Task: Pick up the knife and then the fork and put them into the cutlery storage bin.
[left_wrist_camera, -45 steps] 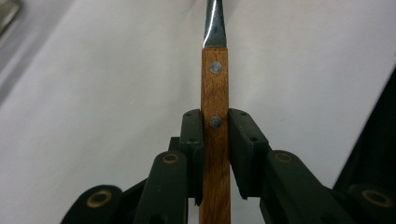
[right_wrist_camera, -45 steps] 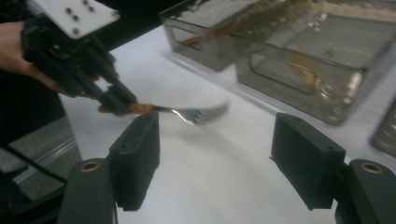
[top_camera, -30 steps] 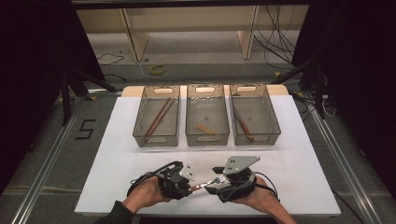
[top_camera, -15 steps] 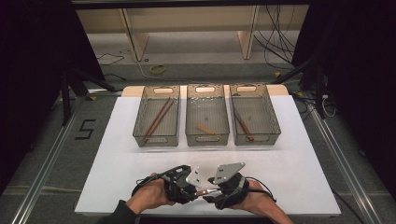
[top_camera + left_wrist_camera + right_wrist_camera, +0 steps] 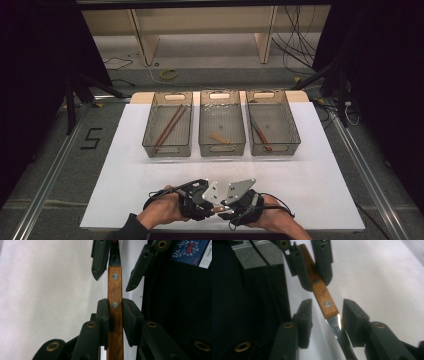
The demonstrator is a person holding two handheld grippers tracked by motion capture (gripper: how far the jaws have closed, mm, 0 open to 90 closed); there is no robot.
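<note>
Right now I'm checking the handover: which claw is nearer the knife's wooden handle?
Left. The left claw is clamped on the wooden handle. The right claw straddles the knife where handle meets blade, jaws just closing, pads not yet touching.

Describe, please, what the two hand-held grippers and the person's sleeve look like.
Both the left gripper and the right gripper are black, each topped by a grey three-cornered plate. Their blocky black jaw arms carry brass-coloured pivot rings. Thin black cables loop out from each. A dark sleeve covers the left forearm.
</note>
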